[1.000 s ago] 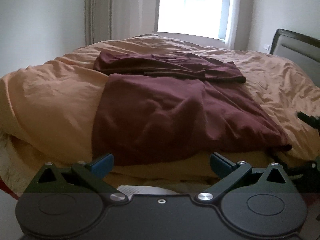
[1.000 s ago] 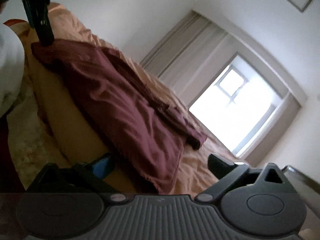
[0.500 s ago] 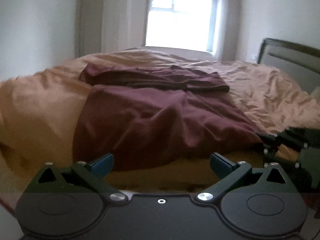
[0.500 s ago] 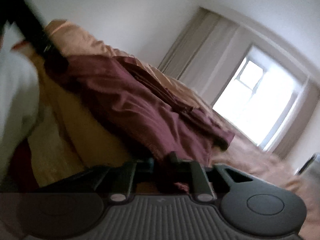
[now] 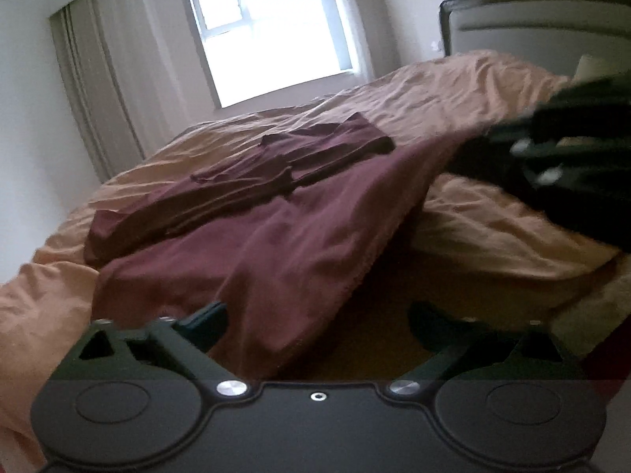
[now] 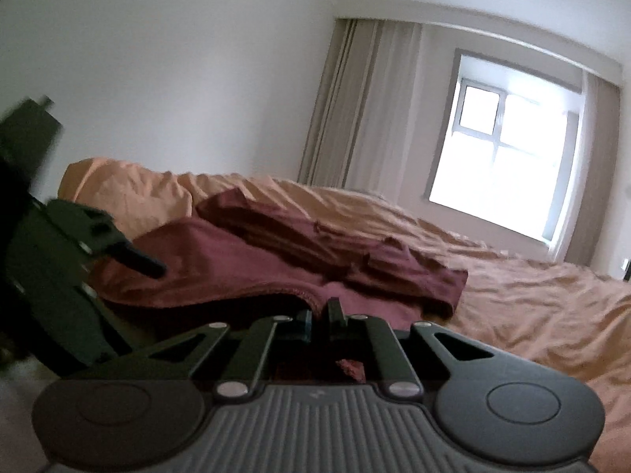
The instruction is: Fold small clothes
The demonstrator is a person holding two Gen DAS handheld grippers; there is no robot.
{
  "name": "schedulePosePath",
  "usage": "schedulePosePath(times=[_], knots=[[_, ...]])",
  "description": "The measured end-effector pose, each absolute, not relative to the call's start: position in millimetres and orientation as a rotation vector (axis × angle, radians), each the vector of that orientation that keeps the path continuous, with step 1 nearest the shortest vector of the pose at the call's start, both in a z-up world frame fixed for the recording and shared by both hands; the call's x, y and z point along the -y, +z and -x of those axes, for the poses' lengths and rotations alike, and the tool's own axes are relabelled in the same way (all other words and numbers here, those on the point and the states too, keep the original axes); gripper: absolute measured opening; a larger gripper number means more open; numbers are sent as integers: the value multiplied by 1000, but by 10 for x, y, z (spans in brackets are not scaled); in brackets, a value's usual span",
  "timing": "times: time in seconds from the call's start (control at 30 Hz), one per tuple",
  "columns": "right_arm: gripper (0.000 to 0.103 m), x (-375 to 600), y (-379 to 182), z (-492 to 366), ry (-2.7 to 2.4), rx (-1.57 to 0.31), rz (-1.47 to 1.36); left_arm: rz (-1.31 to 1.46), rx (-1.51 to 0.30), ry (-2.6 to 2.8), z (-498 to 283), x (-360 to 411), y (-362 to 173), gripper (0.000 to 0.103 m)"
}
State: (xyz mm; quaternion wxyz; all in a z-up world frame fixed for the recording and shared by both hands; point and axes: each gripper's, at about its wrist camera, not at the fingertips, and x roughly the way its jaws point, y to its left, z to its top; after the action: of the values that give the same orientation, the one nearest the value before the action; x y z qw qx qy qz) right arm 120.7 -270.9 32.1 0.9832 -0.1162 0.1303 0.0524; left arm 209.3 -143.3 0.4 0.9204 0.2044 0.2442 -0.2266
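We are pinching the near hem of the wrinkled maroon cloth garment [image 6: 244, 264] between the closed fingers of our right gripper [image 6: 320, 315], lifting that corner off the rumpled orange duvet [image 5: 453, 90], while our left gripper [image 5: 315, 319] is hanging wide apart, grasping nothing.
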Motion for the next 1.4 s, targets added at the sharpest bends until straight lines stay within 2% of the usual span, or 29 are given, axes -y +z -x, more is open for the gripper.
schedulePosePath(times=[0.13,0.3,0.57,0.6,0.73,0.8,0.9,1.13,1.4], knots=[[7,2722,413,-1185,98,-242,222,-379,-531,-434,-2230,1380,6,80],[7,2799,483,-1143,82,-223,169,-343,-517,-316,-2334,1066,45,54],[7,2815,414,-1124,45,-239,157,-383,-470,-96,-2520,604,-22,54],[7,2814,384,-1140,38,-252,163,-394,-457,-79,-2521,563,-25,49],[7,2791,304,-1205,0,-311,178,-400,-428,-53,-2503,435,-10,40],[7,2803,280,-1216,-6,-330,153,-361,-408,-87,-2492,373,23,19],[7,2801,247,-1191,-11,-338,149,-347,-393,-112,-2447,364,71,5],[6,2743,157,-1003,-34,-332,212,-428,-332,-172,-2134,318,129,3],[5,2667,378,-358,4,-272,318,-300,-288,-240,-1429,127,441,3]])
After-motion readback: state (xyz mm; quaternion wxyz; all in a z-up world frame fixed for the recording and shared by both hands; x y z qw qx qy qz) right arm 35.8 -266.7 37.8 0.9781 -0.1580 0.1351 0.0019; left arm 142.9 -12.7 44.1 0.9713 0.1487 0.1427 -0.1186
